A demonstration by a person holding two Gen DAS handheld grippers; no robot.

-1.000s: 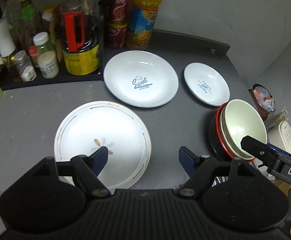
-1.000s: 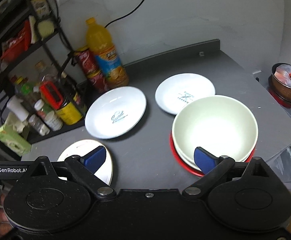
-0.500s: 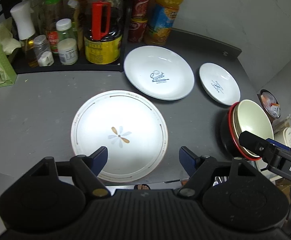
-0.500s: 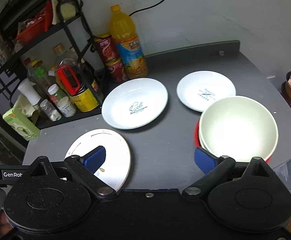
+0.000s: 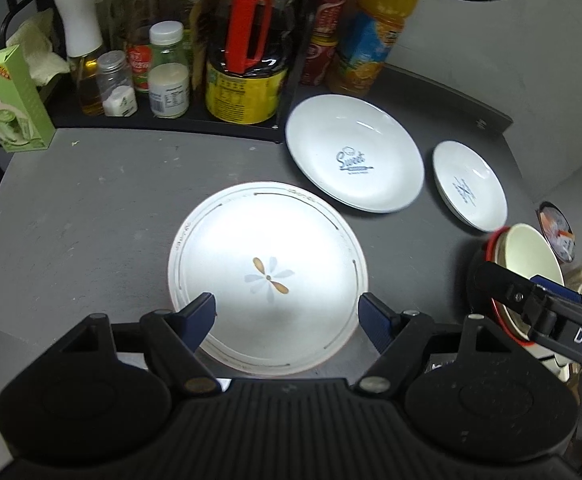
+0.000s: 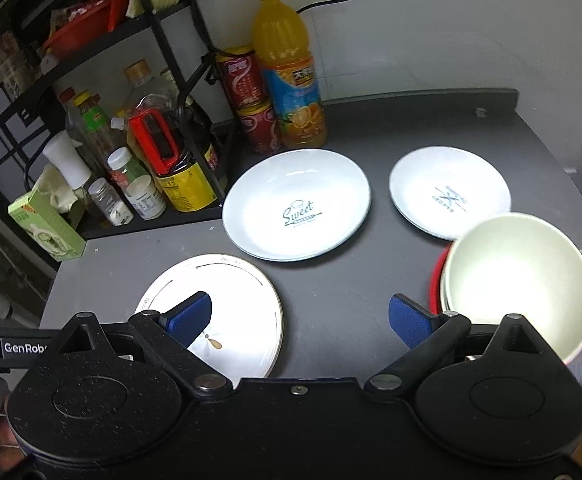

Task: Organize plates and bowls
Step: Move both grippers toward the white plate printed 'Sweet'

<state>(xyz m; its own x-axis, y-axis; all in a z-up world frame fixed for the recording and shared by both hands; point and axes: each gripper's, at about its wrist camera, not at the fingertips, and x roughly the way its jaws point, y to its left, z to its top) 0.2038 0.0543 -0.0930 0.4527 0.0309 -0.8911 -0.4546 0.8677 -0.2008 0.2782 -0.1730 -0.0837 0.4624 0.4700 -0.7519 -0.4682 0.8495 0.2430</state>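
A flat white plate with a flower mark (image 5: 267, 276) (image 6: 231, 312) lies at the table's front left. A deep white "Sweet" plate (image 5: 355, 158) (image 6: 297, 204) lies behind it, and a small white plate (image 5: 469, 186) (image 6: 449, 192) lies to its right. A cream bowl nested in a red-rimmed bowl (image 6: 519, 284) (image 5: 531, 260) stands at the front right edge. My left gripper (image 5: 287, 312) is open and empty above the flower plate's near part. My right gripper (image 6: 301, 318) is open and empty above the table between the flower plate and the bowls.
A black rack with several bottles, jars and a yellow tin (image 5: 243, 88) stands at the back left. An orange juice bottle (image 6: 291, 76) and stacked red cans (image 6: 251, 100) stand at the back. A green box (image 5: 9, 100) sits at the far left. The table edge (image 6: 571, 184) curves at right.
Both grippers have drawn back and shifted left, so the flower plate now sits centred under the left gripper. The dishes have not moved. Both grippers stay open.
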